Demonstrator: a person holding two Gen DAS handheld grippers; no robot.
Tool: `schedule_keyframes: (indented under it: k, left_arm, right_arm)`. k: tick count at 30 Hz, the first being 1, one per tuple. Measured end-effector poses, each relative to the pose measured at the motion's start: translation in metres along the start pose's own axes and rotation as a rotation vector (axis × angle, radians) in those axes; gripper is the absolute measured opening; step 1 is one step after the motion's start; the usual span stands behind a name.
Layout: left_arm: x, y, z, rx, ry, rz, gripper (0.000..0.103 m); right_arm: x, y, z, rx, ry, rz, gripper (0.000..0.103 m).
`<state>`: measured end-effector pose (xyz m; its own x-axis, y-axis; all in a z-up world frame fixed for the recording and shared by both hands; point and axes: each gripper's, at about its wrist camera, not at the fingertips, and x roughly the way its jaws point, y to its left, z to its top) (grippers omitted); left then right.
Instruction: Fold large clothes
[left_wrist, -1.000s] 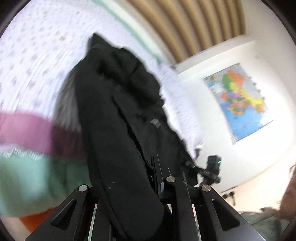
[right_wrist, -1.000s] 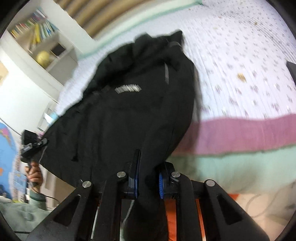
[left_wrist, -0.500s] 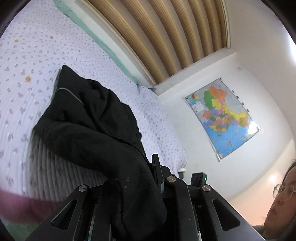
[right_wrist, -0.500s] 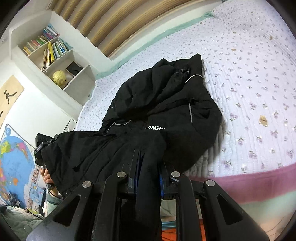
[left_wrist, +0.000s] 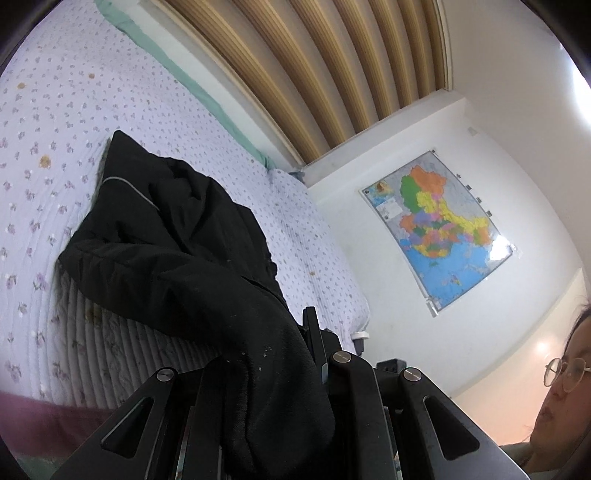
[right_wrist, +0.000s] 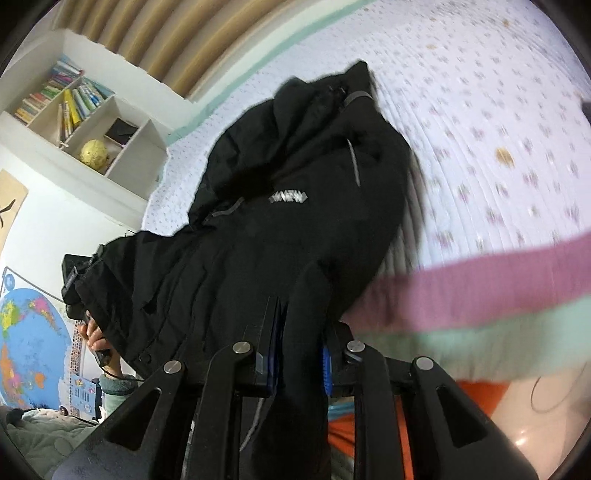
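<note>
A large black jacket (left_wrist: 173, 243) lies partly on the bed, its hood end far up the quilt and its near end lifted. My left gripper (left_wrist: 266, 373) is shut on a thick black fold of the jacket. My right gripper (right_wrist: 299, 343) is shut on another edge of the jacket (right_wrist: 295, 229), whose grey chest logo faces this camera. The jacket hangs stretched between both grippers, and the left gripper (right_wrist: 75, 277) shows at the far left of the right wrist view.
The bed has a white floral quilt (left_wrist: 55, 122) with a purple and mint border (right_wrist: 498, 288) at its near edge. A wall map (left_wrist: 439, 229) hangs on the right. A bookshelf (right_wrist: 85, 122) stands beyond the bed. A person's face (left_wrist: 565, 387) is nearby.
Both grippers rose and tilted up with the jacket, then the right one dropped back towards the bed edge. The jacket slid nearer across the quilt. Both grips held.
</note>
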<state>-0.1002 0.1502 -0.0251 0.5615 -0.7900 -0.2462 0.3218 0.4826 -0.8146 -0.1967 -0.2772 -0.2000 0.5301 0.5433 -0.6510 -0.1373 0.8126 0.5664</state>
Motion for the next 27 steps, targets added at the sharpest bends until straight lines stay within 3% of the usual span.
schedule_keyframes:
  k: [11,15,21,27]
  left_arm:
    - [-0.010,0.010,0.007,-0.044,-0.030,0.010,0.015]
    - [-0.013,-0.003,0.001,0.005,-0.009,0.043,0.015]
    - [-0.021,-0.007,-0.004,0.012,-0.003,0.072,0.016]
    - [-0.020,0.023,0.033,-0.165,-0.040,0.057,0.018]
  right_arm:
    - [0.030,-0.030,-0.039,0.106,0.055,0.020,0.036]
    - [0.011,-0.007,-0.033,0.030,0.001,0.050,0.023]
    - [-0.046,0.021,0.016,-0.027,-0.181,0.124,0.022]
    - [-0.062,0.009,0.103,0.052,-0.300,0.231,0.023]
